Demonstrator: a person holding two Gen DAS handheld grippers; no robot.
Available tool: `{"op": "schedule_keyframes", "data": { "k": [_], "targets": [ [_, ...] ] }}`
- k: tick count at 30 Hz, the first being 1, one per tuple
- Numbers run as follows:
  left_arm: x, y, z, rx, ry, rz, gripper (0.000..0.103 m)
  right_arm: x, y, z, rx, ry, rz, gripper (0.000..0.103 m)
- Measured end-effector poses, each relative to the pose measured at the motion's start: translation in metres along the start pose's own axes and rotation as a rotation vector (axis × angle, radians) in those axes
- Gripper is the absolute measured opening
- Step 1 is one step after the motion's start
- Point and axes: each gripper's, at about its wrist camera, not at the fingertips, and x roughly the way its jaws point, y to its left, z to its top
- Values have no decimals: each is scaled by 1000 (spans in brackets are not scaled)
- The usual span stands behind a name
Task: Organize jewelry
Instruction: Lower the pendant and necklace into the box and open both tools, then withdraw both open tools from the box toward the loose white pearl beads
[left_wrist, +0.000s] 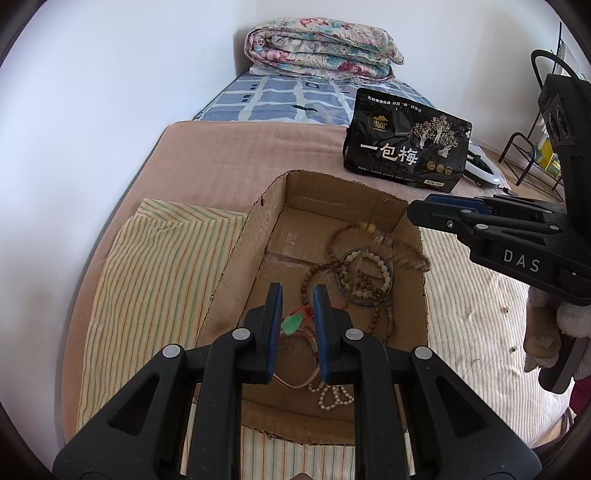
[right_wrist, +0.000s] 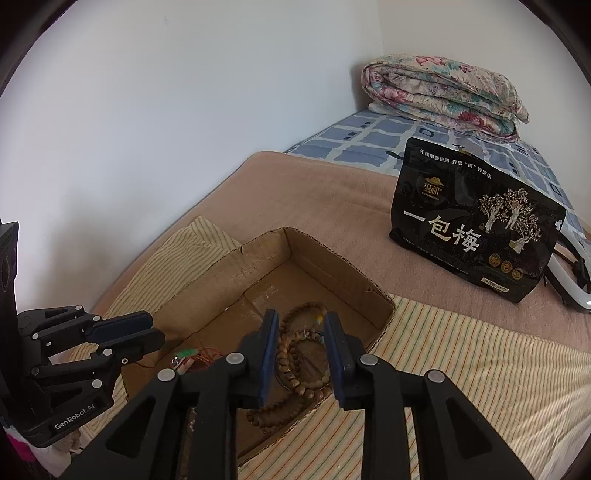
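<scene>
Cardboard is what I'm working over: a shallow open box (left_wrist: 369, 206) on a striped cloth (left_wrist: 155, 273) on the bed. Inside, brown wooden bead strands (left_wrist: 332, 266) and a pale bead bracelet (left_wrist: 380, 275) tangle toward 2 o'clock, a green pendant on red cord (left_wrist: 291, 325) lies at centre, and small white beads (left_wrist: 334, 397) sit near 6 o'clock. My left tongs (left_wrist: 298, 334) stand narrow, straddling the pendant without pinching it. My right tongs (right_wrist: 301, 354) are moderately parted over the wooden beads, gripping nothing. I'd say sorting has barely started; I'd grip one strand cleanly and raise it slowly, so neighbouring loops don't drag along.
</scene>
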Motion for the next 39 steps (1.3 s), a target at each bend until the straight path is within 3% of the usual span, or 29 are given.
{"op": "schedule_keyframes", "data": {
  "k": [1,3,4,9,17,20,39],
  "targets": [
    [1,0,0,-1,4,2,17,0,1,0,-4,-1,-9,37],
    [2,0,-1,-4,5,0,38,-1,3,0,-9,-5,-21,54],
    [1,0,-1,-6,1,0,51,-2,4,0,-11,-9,-27,58],
    [-2,-2,-1,5,-10,8,52,-11,5,-1,-13,-35,-60,86],
    [-5,-7,-3,16,-13,7,62,-24,2,-1,-17,-66,-101,99],
    [-6,-10,-4,27,-19,13,75,-31,-1,-3,-5,-81,-109,101],
    [-27,-33,2,91,-75,16,76,-98,-56,-24,109,-189,-193,103]
  ]
}}
